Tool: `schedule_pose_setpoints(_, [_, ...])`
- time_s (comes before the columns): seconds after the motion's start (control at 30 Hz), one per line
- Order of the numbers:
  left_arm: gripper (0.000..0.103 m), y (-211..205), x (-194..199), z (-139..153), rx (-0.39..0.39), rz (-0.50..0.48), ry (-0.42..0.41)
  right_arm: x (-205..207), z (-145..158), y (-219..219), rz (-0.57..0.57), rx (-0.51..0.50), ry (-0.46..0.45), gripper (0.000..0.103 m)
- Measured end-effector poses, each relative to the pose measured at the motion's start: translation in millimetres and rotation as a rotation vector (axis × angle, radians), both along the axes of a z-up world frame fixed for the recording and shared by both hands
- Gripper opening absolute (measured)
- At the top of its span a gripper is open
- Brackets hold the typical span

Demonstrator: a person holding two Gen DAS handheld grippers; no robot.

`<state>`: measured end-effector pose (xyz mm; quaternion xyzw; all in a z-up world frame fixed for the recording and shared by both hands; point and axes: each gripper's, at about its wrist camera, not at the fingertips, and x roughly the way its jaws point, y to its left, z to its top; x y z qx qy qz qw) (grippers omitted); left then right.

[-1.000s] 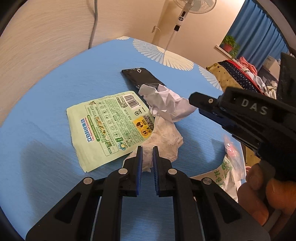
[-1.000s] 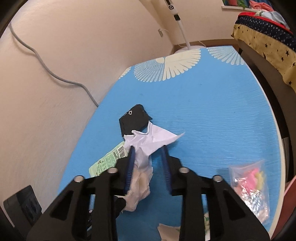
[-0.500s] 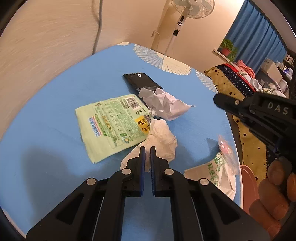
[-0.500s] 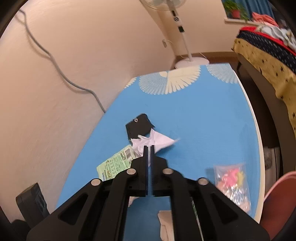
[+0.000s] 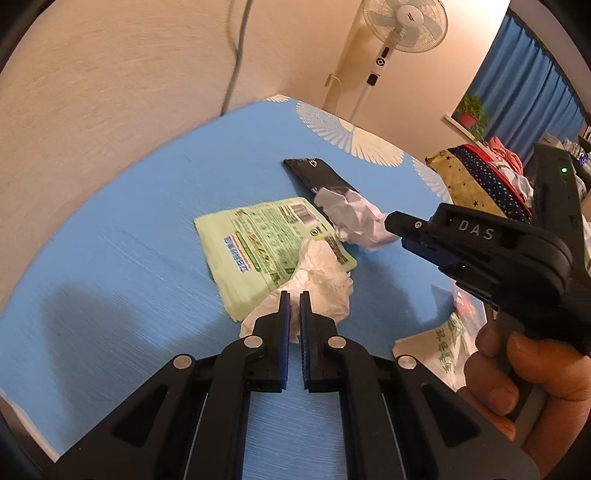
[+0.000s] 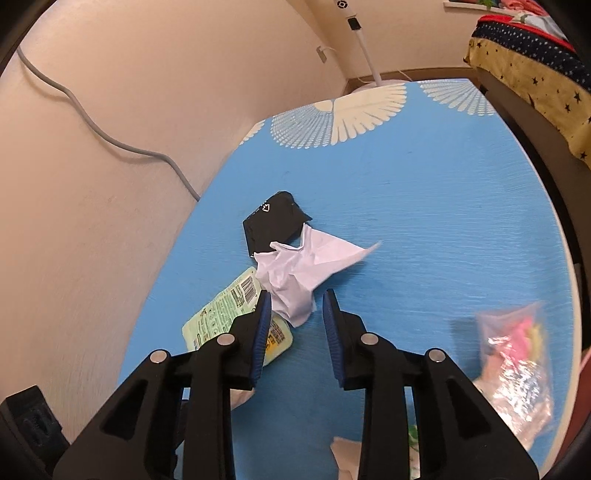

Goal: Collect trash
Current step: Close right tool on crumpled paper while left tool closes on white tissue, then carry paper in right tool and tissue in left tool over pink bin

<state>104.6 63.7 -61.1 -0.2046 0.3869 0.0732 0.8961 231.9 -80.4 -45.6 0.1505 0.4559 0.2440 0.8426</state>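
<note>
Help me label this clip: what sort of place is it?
Probably a bedroom at home: a standing fan by the wall, blue curtains, a heap of clothes, and a table with a blue cloth bearing litter.

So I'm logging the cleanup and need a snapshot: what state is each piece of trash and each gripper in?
left gripper: shut on white tissue.
right gripper: jaws opening, crumpled paper between the tips, not pinched.
green packet: flat on the table, tissue overlapping a corner.
black wrapper: flat, partly under the crumpled paper.
clear bag: lying near the table edge, untouched.
</note>
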Motion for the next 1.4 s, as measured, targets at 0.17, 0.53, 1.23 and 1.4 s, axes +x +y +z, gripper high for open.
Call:
schedule_pose_setpoints(0.17, [0.005, 3.8, -1.9, 2.2, 0.003, 0.013, -0.003, -11.3, 14.8, -0.4, 0.022, 0.002, -0.064, 0.003])
schedule_pose_setpoints(0.53, [0.005, -3.2, -15.6, 21.0, 0.032, -0.008, -0.056, -72.5, 72.9, -38.0, 0.035, -0.064, -0.224, 0.001])
schedule_pose_setpoints(1.23, [0.005, -91.6, -44.0, 50.7, 0.128, -0.218, -0.157, -197.3, 115.7, -159.6, -0.281, -0.249, -0.378, 0.001])
schedule_pose_setpoints(1.4, [0.005, -108.1, -47.9, 53.2, 0.135, -0.255, -0.169, -214.8, 111.8, -175.9, -0.332, -0.298, -0.393, 0.001])
